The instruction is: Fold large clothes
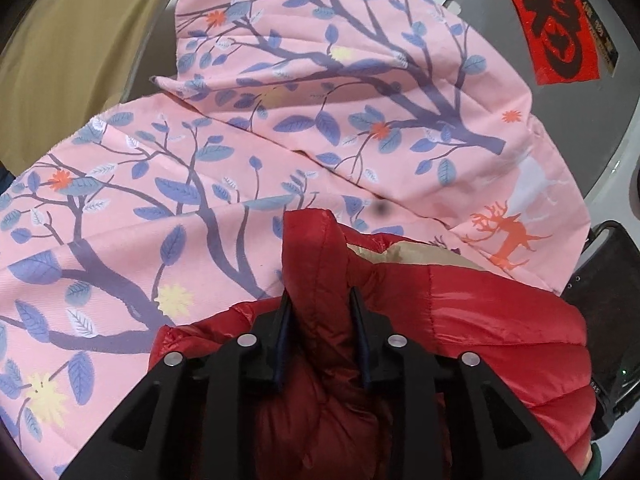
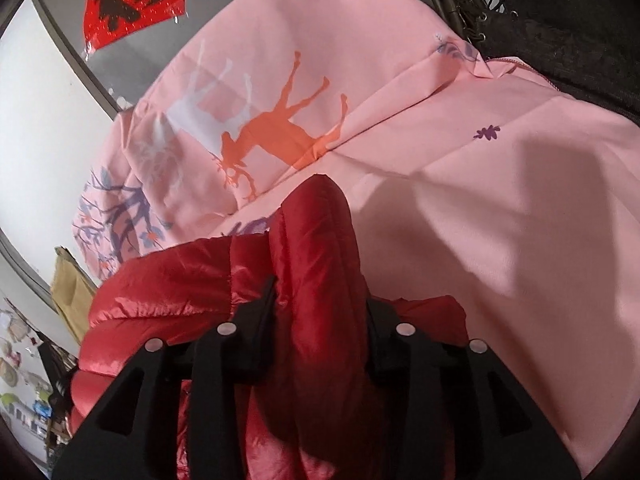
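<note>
Each gripper, the left gripper (image 1: 320,300) and the right gripper (image 2: 320,292), has a fold of the red jacket (image 1: 480,320) between its fingers, over the pink sheet (image 1: 120,220), but whether they press it I cannot tell.

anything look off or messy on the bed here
Nothing looks damaged or spilled. The pink tree-and-deer printed sheet lies rumpled, with creases and a folded-over flap at its far end. The puffy red quilted jacket is bunched up, a fold of it between each gripper's fingers.
</note>
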`<state>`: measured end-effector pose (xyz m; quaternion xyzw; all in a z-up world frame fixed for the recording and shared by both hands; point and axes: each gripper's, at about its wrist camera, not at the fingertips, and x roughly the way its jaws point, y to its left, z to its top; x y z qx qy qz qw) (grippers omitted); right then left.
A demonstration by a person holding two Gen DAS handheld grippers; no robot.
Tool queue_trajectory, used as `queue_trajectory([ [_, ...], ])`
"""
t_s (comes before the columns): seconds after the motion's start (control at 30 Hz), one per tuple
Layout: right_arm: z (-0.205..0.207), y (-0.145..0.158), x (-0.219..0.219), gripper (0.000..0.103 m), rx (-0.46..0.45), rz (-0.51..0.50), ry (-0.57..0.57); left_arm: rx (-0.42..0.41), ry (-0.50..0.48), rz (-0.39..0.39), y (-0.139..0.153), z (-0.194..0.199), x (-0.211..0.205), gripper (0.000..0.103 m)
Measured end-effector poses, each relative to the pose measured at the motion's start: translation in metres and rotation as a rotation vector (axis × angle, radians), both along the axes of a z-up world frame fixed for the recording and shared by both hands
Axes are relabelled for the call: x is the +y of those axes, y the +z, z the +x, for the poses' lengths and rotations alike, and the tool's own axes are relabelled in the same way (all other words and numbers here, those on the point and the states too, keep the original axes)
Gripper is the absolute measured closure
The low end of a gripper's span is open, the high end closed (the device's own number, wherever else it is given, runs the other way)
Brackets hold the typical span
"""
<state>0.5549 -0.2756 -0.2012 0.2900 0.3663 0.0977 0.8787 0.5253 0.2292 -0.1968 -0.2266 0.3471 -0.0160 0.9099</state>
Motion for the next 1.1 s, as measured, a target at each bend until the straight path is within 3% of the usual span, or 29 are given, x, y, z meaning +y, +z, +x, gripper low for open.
queue_trajectory([
  [0.17,-0.003,-0.003,-0.005,0.064,0.009,-0.002,-0.019,0.012,0.019,-0.033,-0.005,0.001,0.007,0.071],
  [0.3,-0.005,-0.003,-0.011,0.055,0.01,0.012,-0.05,0.023,0.061,-0.047,-0.007,-0.001,0.015,0.056],
  [0.4,-0.012,0.0,-0.021,0.049,-0.011,0.047,-0.079,0.011,0.08,-0.075,-0.004,-0.01,0.023,0.053],
  [0.57,-0.024,0.018,-0.028,0.042,-0.062,0.018,-0.135,-0.093,0.093,0.006,0.032,-0.04,0.014,0.054],
  [0.7,-0.046,0.057,-0.025,0.042,-0.174,-0.041,-0.191,-0.171,0.046,-0.001,0.069,-0.06,-0.012,0.054],
  [0.8,-0.064,0.097,0.007,0.039,-0.285,-0.071,-0.089,-0.235,-0.088,0.018,0.093,-0.074,-0.059,0.051],
  [0.93,-0.083,0.121,0.083,0.031,-0.376,-0.065,0.241,-0.254,-0.268,0.036,0.096,-0.086,-0.12,0.025],
  [1.0,-0.088,0.116,0.116,0.031,-0.37,-0.141,0.335,-0.241,-0.305,0.097,0.084,-0.089,-0.143,0.024],
  [1.1,-0.089,0.087,0.151,0.031,-0.334,-0.374,0.351,-0.15,-0.276,0.198,0.05,-0.075,-0.159,0.024],
])
